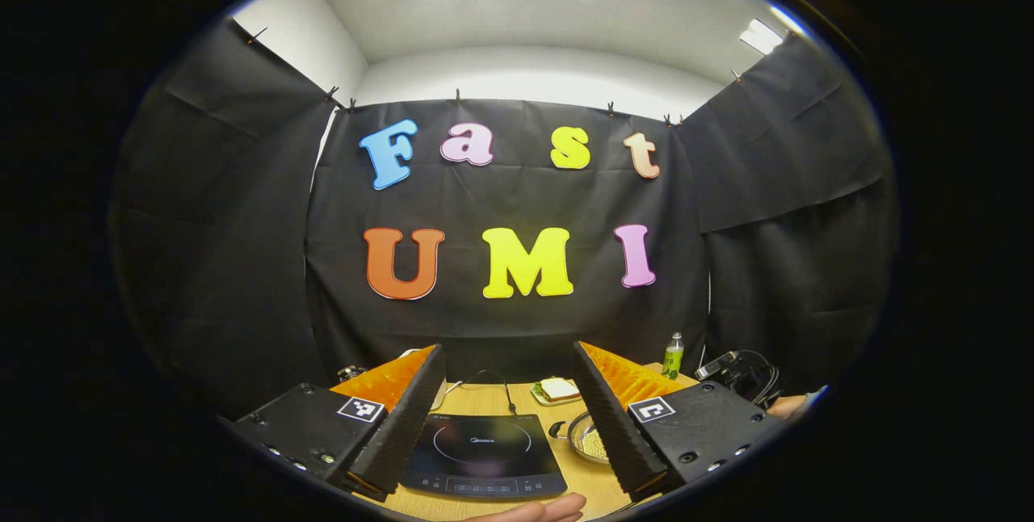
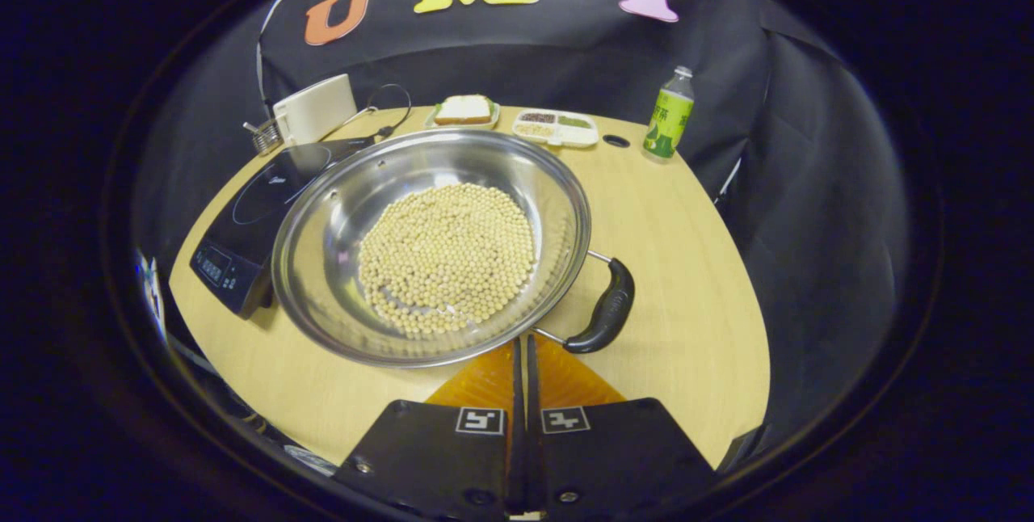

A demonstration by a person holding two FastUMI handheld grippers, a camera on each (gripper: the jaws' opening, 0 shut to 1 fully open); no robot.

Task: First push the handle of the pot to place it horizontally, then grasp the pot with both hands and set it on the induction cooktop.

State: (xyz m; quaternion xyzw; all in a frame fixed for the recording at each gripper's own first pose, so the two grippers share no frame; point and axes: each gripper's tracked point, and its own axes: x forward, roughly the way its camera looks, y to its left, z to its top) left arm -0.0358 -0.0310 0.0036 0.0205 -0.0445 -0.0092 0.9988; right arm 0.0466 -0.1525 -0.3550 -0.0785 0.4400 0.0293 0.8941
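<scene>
A steel pot (image 2: 323,263) holding soybeans (image 2: 448,255) sits on the wooden table, close in front of the right gripper view. Its black handle (image 2: 607,308) sticks out at the lower right of the rim. My right gripper (image 2: 522,348) is shut, its fingertips together at the pot's near rim, just left of the handle. The black induction cooktop (image 2: 250,219) lies to the pot's left, partly under its rim. In the left gripper view my left gripper (image 1: 509,417) is open and wide, held above the cooktop (image 1: 483,453), with the pot (image 1: 583,437) beside its right finger.
At the table's back stand a white box (image 2: 315,108), a plate with a sandwich (image 2: 462,110), a compartment tray (image 2: 556,126) and a green bottle (image 2: 669,114). A cable runs to the cooktop. A hand (image 1: 541,510) shows at the near edge.
</scene>
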